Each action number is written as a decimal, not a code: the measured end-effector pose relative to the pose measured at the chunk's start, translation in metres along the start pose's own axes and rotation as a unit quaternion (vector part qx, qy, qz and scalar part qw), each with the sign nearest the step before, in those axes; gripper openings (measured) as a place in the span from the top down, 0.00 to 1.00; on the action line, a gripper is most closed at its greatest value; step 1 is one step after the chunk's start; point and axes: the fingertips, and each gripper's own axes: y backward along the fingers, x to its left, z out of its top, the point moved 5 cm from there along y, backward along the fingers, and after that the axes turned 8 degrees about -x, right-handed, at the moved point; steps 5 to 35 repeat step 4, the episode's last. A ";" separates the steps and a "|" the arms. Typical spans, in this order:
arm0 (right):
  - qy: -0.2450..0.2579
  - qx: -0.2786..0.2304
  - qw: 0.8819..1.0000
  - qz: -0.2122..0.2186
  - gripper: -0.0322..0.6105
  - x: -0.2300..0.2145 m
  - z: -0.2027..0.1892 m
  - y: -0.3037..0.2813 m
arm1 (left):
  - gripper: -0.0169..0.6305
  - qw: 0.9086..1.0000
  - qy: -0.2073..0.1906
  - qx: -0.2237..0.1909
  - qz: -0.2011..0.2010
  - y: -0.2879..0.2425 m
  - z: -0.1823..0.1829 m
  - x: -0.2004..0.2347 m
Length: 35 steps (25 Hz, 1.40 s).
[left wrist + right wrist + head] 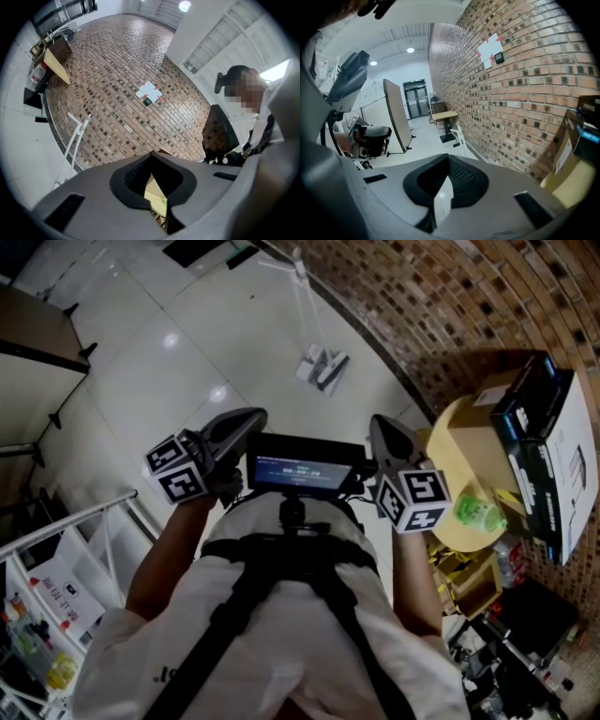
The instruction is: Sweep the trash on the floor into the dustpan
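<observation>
There is one round yellow desk (441, 437), one green plastic bottle (478, 514), one brown cardboard box (492, 395), one black box (532, 399), one white printed carton (567, 474), one white long-handled dustpan (322, 367) and one dark rectangular screen (305, 470).

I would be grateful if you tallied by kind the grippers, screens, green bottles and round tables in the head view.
Grippers: 2, the left gripper and the right gripper
Screen: 1
Green bottle: 1
Round yellow table: 1
Total: 5
</observation>
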 end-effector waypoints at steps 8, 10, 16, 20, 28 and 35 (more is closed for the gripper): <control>0.001 0.002 1.000 0.005 0.95 0.001 -0.001 0.000 | 0.97 1.000 -0.002 -0.002 -0.005 -0.001 -0.001 0.001; 0.001 0.002 1.000 0.005 0.95 0.001 -0.001 0.000 | 0.97 1.000 -0.002 -0.002 -0.005 -0.001 -0.001 0.001; 0.001 0.002 1.000 0.005 0.95 0.001 -0.001 0.000 | 0.97 1.000 -0.002 -0.002 -0.005 -0.001 -0.001 0.001; 0.001 0.002 1.000 0.005 0.95 0.001 -0.001 0.000 | 0.97 1.000 -0.002 -0.002 -0.005 -0.001 -0.001 0.001; 0.001 0.002 1.000 0.005 0.95 0.001 -0.001 0.000 | 0.97 1.000 -0.002 -0.002 -0.005 -0.001 -0.001 0.001; 0.001 0.002 1.000 0.005 0.95 0.001 -0.001 0.000 | 0.97 1.000 -0.002 -0.002 -0.005 -0.001 -0.001 0.001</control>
